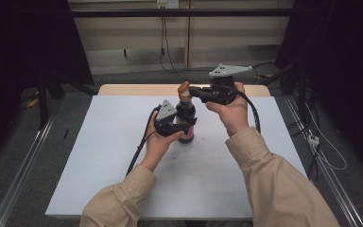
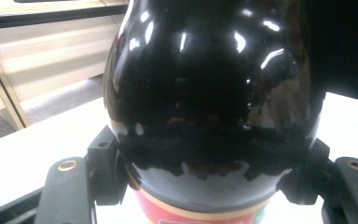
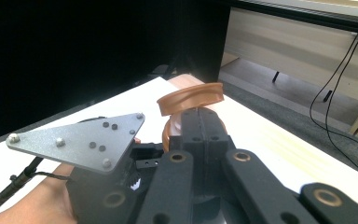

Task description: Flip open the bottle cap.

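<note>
A dark glossy bottle (image 1: 186, 111) with a red label stands upright on the white table top (image 1: 118, 161). My left gripper (image 1: 185, 125) is shut on its body from the left. In the left gripper view the bottle (image 2: 205, 84) bulges between the two jaws of that gripper (image 2: 209, 179). An orange-brown flip cap (image 1: 184, 88) tops the bottle, and its lid (image 3: 191, 98) stands flipped up. My right gripper (image 1: 192, 90) comes in level from the right. That gripper (image 3: 199, 116) has its jaws pressed together against the cap, just under the lid. Whether they pinch part of it is hidden.
A wooden table edge (image 1: 137, 89) shows behind the white top. Beyond it are a pale wall panel with hanging cables (image 1: 163, 42) and dark curtains at both sides. Metal rails (image 1: 19, 170) run along the floor, and cables lie at the right (image 1: 321, 142).
</note>
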A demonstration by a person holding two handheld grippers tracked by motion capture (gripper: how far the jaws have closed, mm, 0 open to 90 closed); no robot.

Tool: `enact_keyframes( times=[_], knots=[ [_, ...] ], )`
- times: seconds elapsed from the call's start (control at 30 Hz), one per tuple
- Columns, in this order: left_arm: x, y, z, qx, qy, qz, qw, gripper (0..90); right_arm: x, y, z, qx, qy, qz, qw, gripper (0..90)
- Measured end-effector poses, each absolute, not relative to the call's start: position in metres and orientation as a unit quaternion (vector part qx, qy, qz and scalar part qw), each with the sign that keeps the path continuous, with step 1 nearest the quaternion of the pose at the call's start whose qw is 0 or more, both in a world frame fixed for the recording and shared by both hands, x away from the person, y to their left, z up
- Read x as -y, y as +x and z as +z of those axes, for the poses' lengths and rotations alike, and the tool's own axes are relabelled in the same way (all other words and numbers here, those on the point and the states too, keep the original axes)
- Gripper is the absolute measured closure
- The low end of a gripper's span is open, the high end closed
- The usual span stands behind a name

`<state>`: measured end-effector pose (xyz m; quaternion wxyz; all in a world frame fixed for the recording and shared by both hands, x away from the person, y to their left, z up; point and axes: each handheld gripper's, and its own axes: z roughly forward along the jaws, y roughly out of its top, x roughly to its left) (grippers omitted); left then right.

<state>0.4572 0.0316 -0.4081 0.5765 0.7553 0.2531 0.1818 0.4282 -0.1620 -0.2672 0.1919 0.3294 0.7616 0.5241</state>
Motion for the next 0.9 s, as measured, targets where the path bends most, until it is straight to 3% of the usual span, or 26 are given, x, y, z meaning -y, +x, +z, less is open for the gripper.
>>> enact_keyframes(
  times=[0.9],
  knots=[
    [-0.0316,0.4567,-0.4082,-0.253,0.756,0.182,0.576,30.8,0.16,0.4292,-0.2646,-0.76,0.329,0.527,0.191,90.0]
  ],
)
